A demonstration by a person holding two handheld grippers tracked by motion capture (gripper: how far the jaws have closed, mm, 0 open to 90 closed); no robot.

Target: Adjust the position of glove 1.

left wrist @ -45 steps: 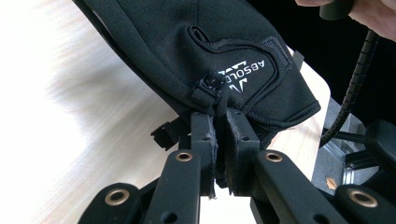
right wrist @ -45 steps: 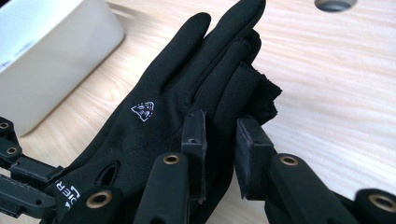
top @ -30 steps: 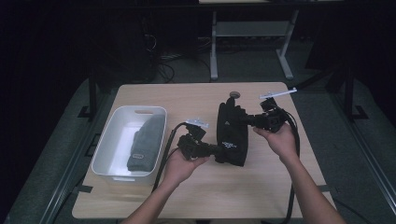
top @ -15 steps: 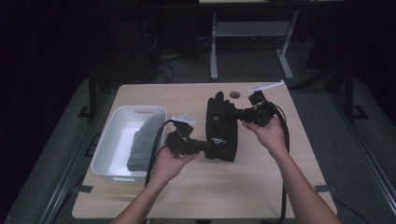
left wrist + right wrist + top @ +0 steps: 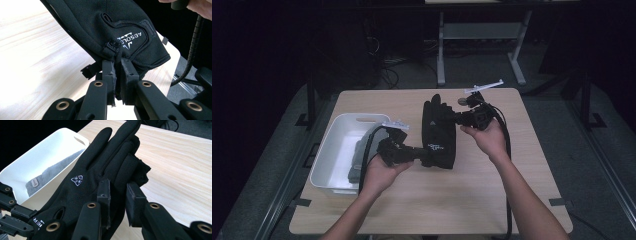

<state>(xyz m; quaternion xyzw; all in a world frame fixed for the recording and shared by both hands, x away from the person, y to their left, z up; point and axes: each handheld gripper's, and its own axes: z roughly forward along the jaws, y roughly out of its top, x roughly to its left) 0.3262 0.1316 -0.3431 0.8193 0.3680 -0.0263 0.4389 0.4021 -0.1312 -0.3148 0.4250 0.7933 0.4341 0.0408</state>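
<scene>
**Black glove held between two tools, just right of the white bin**

The black glove (image 5: 438, 132) hangs above the bench (image 5: 492, 195), just right of the white bin (image 5: 332, 145), stretched between both tools. The left tool (image 5: 117, 66) has its jaws pinched nearly together on the glove's cuff edge, beside the white lettering. The right tool (image 5: 117, 188) grips from the fingertip end, jaws partly closed around a glove finger. Inside the bin lies a grey glove (image 5: 43, 178), flat against the floor. The black glove's fingers point away from the person, beyond the bin's far rim.
</scene>
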